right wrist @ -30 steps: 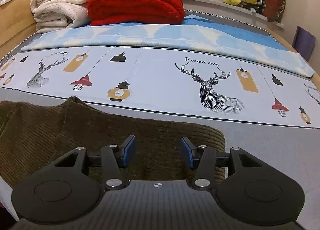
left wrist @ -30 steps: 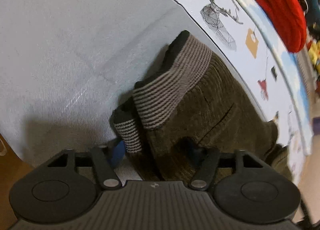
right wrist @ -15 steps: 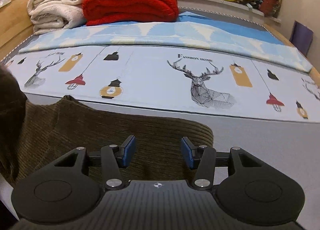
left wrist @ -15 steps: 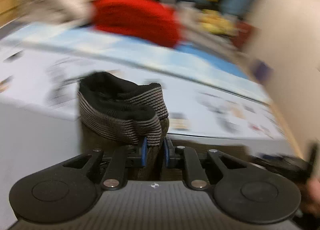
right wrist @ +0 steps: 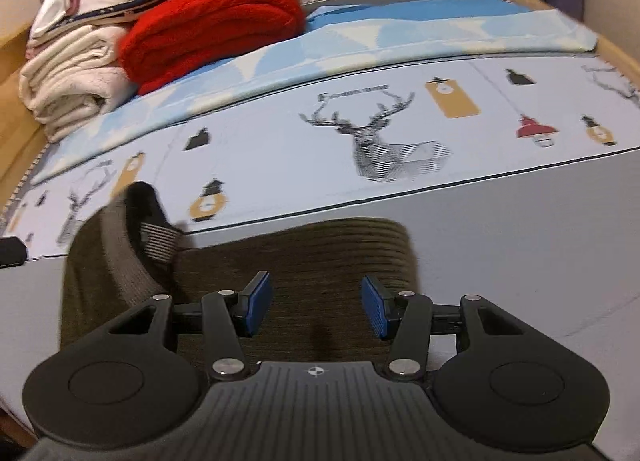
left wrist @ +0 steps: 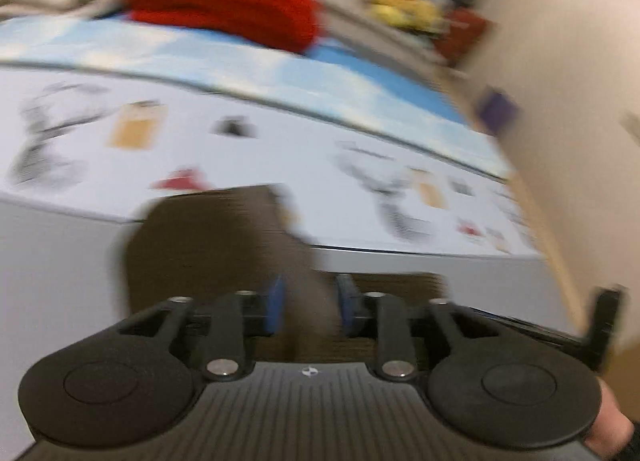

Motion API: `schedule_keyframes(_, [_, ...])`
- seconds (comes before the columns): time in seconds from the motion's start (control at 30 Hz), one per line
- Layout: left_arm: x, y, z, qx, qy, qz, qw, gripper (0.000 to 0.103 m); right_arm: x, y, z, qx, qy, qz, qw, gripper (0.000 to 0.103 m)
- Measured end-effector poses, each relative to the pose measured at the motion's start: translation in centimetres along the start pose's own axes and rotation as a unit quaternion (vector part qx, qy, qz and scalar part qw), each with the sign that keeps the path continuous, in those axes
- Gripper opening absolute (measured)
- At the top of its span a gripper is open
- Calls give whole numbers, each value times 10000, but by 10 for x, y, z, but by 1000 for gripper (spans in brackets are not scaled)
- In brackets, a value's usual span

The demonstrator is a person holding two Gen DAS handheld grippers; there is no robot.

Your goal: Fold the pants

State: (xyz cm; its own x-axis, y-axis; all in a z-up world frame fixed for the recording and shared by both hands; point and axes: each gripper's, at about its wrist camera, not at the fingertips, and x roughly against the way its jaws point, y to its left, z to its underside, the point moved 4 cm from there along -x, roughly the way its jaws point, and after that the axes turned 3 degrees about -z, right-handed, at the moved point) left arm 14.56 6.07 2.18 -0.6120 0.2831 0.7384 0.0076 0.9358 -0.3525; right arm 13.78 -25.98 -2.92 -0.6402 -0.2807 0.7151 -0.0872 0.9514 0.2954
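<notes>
The left gripper (left wrist: 310, 307) has its blue-padded jaws set a little apart with a blurred brown fold of the pants (left wrist: 208, 245) lying between them; the pads do not clearly press the cloth, and the motion blur leaves it uncertain whether they grip it. The right gripper (right wrist: 316, 307) has its jaws wide apart, hovering over the corduroy with nothing between the pads.

Around the jaws, the pants (right wrist: 304, 261) lie on the grey front strip of the bed (right wrist: 520, 229), near its near edge. Bare grey sheet runs to the right of the pants in the right wrist view, and a narrower band lies to their left. Beyond the pants, past a dark seam line, the printed sheet with the deer head (right wrist: 380, 141) stretches open toward the far side. A red blanket (right wrist: 212, 25) and a pile of white bedding (right wrist: 72, 85) sit at the far left end, well apart from the pants. In the left wrist view a pale wall (left wrist: 568, 101) closes the right side.

The pants are dark olive-brown corduroy, finely ribbed, doubled into a broad, roughly rectangular bundle. A striped grey knit band with a black lining (right wrist: 156, 229) stands up at the left end, over a raised fold. The bundle's long axis runs left to right, along the bed's near edge, with a rounded corner at the far right.
</notes>
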Motion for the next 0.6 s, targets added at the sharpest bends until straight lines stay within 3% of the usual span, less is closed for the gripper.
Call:
schedule_keyframes(0.1, [-2, 37, -7, 331, 171, -359, 9987, 36, -18, 17, -2, -289, 220, -555, 9978, 61])
schedule_keyframes(0.33, [27, 77, -2, 295, 220, -672, 9971, 37, -74, 67, -7, -796, 588, -1406, 9851, 78])
schedule_keyframes(0.5, [34, 100, 0, 411, 236, -754, 9960, 37, -127, 88, -3, -770, 1010, -1266, 9838, 84])
schedule_keyframes(0.6, [35, 108, -1, 421, 235, -810, 9955, 37, -138, 97, -6, -875, 919, -1371, 9824, 92])
